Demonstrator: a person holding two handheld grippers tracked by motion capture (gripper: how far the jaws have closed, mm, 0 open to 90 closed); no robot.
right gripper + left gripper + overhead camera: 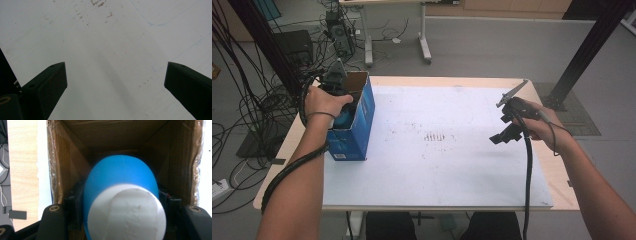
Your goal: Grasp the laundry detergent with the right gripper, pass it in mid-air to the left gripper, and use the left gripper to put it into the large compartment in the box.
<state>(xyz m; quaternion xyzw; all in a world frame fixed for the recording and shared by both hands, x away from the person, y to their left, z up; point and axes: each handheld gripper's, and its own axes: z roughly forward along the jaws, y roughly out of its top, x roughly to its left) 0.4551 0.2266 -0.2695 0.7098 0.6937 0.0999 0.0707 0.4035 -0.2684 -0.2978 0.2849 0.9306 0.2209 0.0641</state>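
An open cardboard box [357,131], blue outside and brown inside [72,152], stands on the left part of the table. My left gripper [343,106] reaches down into it. In the left gripper view its jaws [121,197] are shut on a rounded blue object with a white end [125,180], held inside the box; a bit of that blue object [345,120] shows under the hand in the high view. My right gripper [504,134] hovers above the right part of the table, open, with nothing between its jaws [115,75] but the white mat below.
A white mat [437,170] with faint brown smudges [434,136] covers the wooden table [557,175]. Cables trail from both grippers. Behind the table are a black frame post [582,55], floor cables and another table's legs [424,45].
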